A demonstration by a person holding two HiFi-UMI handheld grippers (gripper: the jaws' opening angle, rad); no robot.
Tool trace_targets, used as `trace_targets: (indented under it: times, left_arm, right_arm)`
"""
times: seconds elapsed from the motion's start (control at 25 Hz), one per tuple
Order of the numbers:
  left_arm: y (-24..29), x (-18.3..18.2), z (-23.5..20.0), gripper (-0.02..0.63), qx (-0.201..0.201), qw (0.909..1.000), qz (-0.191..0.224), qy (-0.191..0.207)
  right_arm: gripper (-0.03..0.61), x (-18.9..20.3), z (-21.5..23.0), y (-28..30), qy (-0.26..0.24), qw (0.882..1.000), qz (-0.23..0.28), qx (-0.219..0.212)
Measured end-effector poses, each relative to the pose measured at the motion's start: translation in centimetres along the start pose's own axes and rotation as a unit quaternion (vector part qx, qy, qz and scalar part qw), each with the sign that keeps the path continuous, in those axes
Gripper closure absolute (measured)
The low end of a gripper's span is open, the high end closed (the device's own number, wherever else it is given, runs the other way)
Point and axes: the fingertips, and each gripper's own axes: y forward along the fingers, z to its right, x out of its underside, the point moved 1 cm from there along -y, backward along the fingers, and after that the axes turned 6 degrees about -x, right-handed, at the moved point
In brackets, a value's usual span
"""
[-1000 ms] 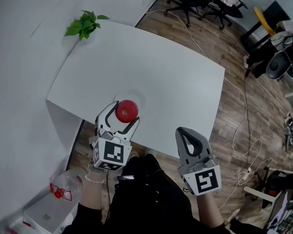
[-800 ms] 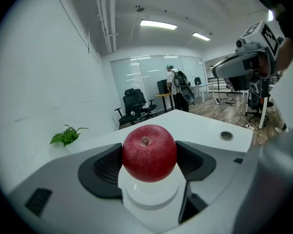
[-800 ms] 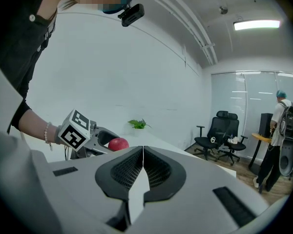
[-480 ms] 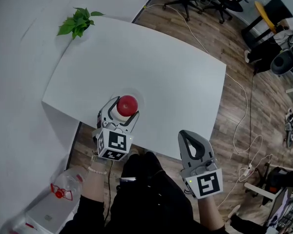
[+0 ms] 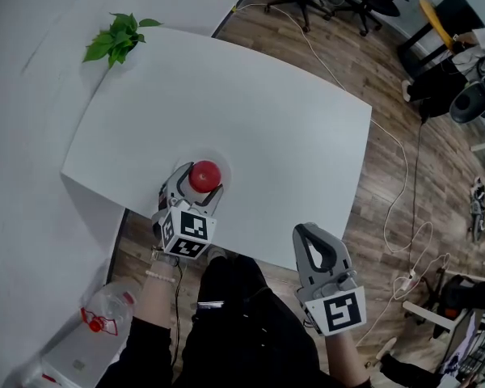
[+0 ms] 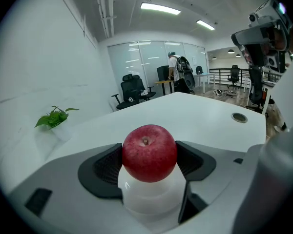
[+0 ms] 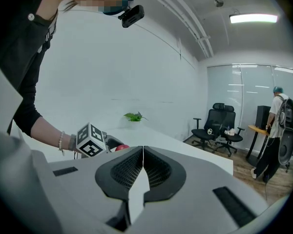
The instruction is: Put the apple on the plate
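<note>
Left gripper point(image 5: 200, 181) brought apple point(image 5: 204, 175) over the plate point(image 5: 224, 166).

Left gripper point(image 5: 202, 181) and right gripper point(image 5: 308, 233) were grey plastic with black ribbed pads point(image 6: 109, 165). Each carried a white marker cube point(image 5: 185, 234) with black squares. Black sleeve point(image 5: 144, 356), dark trousers point(image 5: 246, 322). Pale bracelet point(image 5: 156, 276) sat just behind the left gripper's cube.

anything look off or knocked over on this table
Nothing stands out. The apple looks undamaged, gripped in the left gripper over the white plate; the plant stands upright at the table's far corner.
</note>
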Motion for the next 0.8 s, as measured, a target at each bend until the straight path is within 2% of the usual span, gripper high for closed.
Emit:
trace_targets:
  times: [0.36, 0.6, 0.8]
  left_arm:
    - [2.3, 2.6, 0.5, 0.259, -0.001, 0.9993, -0.034, -0.012]
    - [2.8, 2.3, 0.6, 0.259, -0.007, 0.9994, -0.031, -0.012]
    - [2.7, 2.4, 0.5, 0.259, -0.004, 0.9985, -0.021, -0.049]
  right_arm:
    - [0.537, 1.3, 0.4, -0.2, 0.009, 1.0, -0.011, 0.001]
    - [0.537, 2.1, 0.5, -0.2, 0.018, 1.0, -0.02, -0.001]
    - [0.537, 2.2, 0.6, 0.0, 0.02, 1.0, -0.018, -0.001]
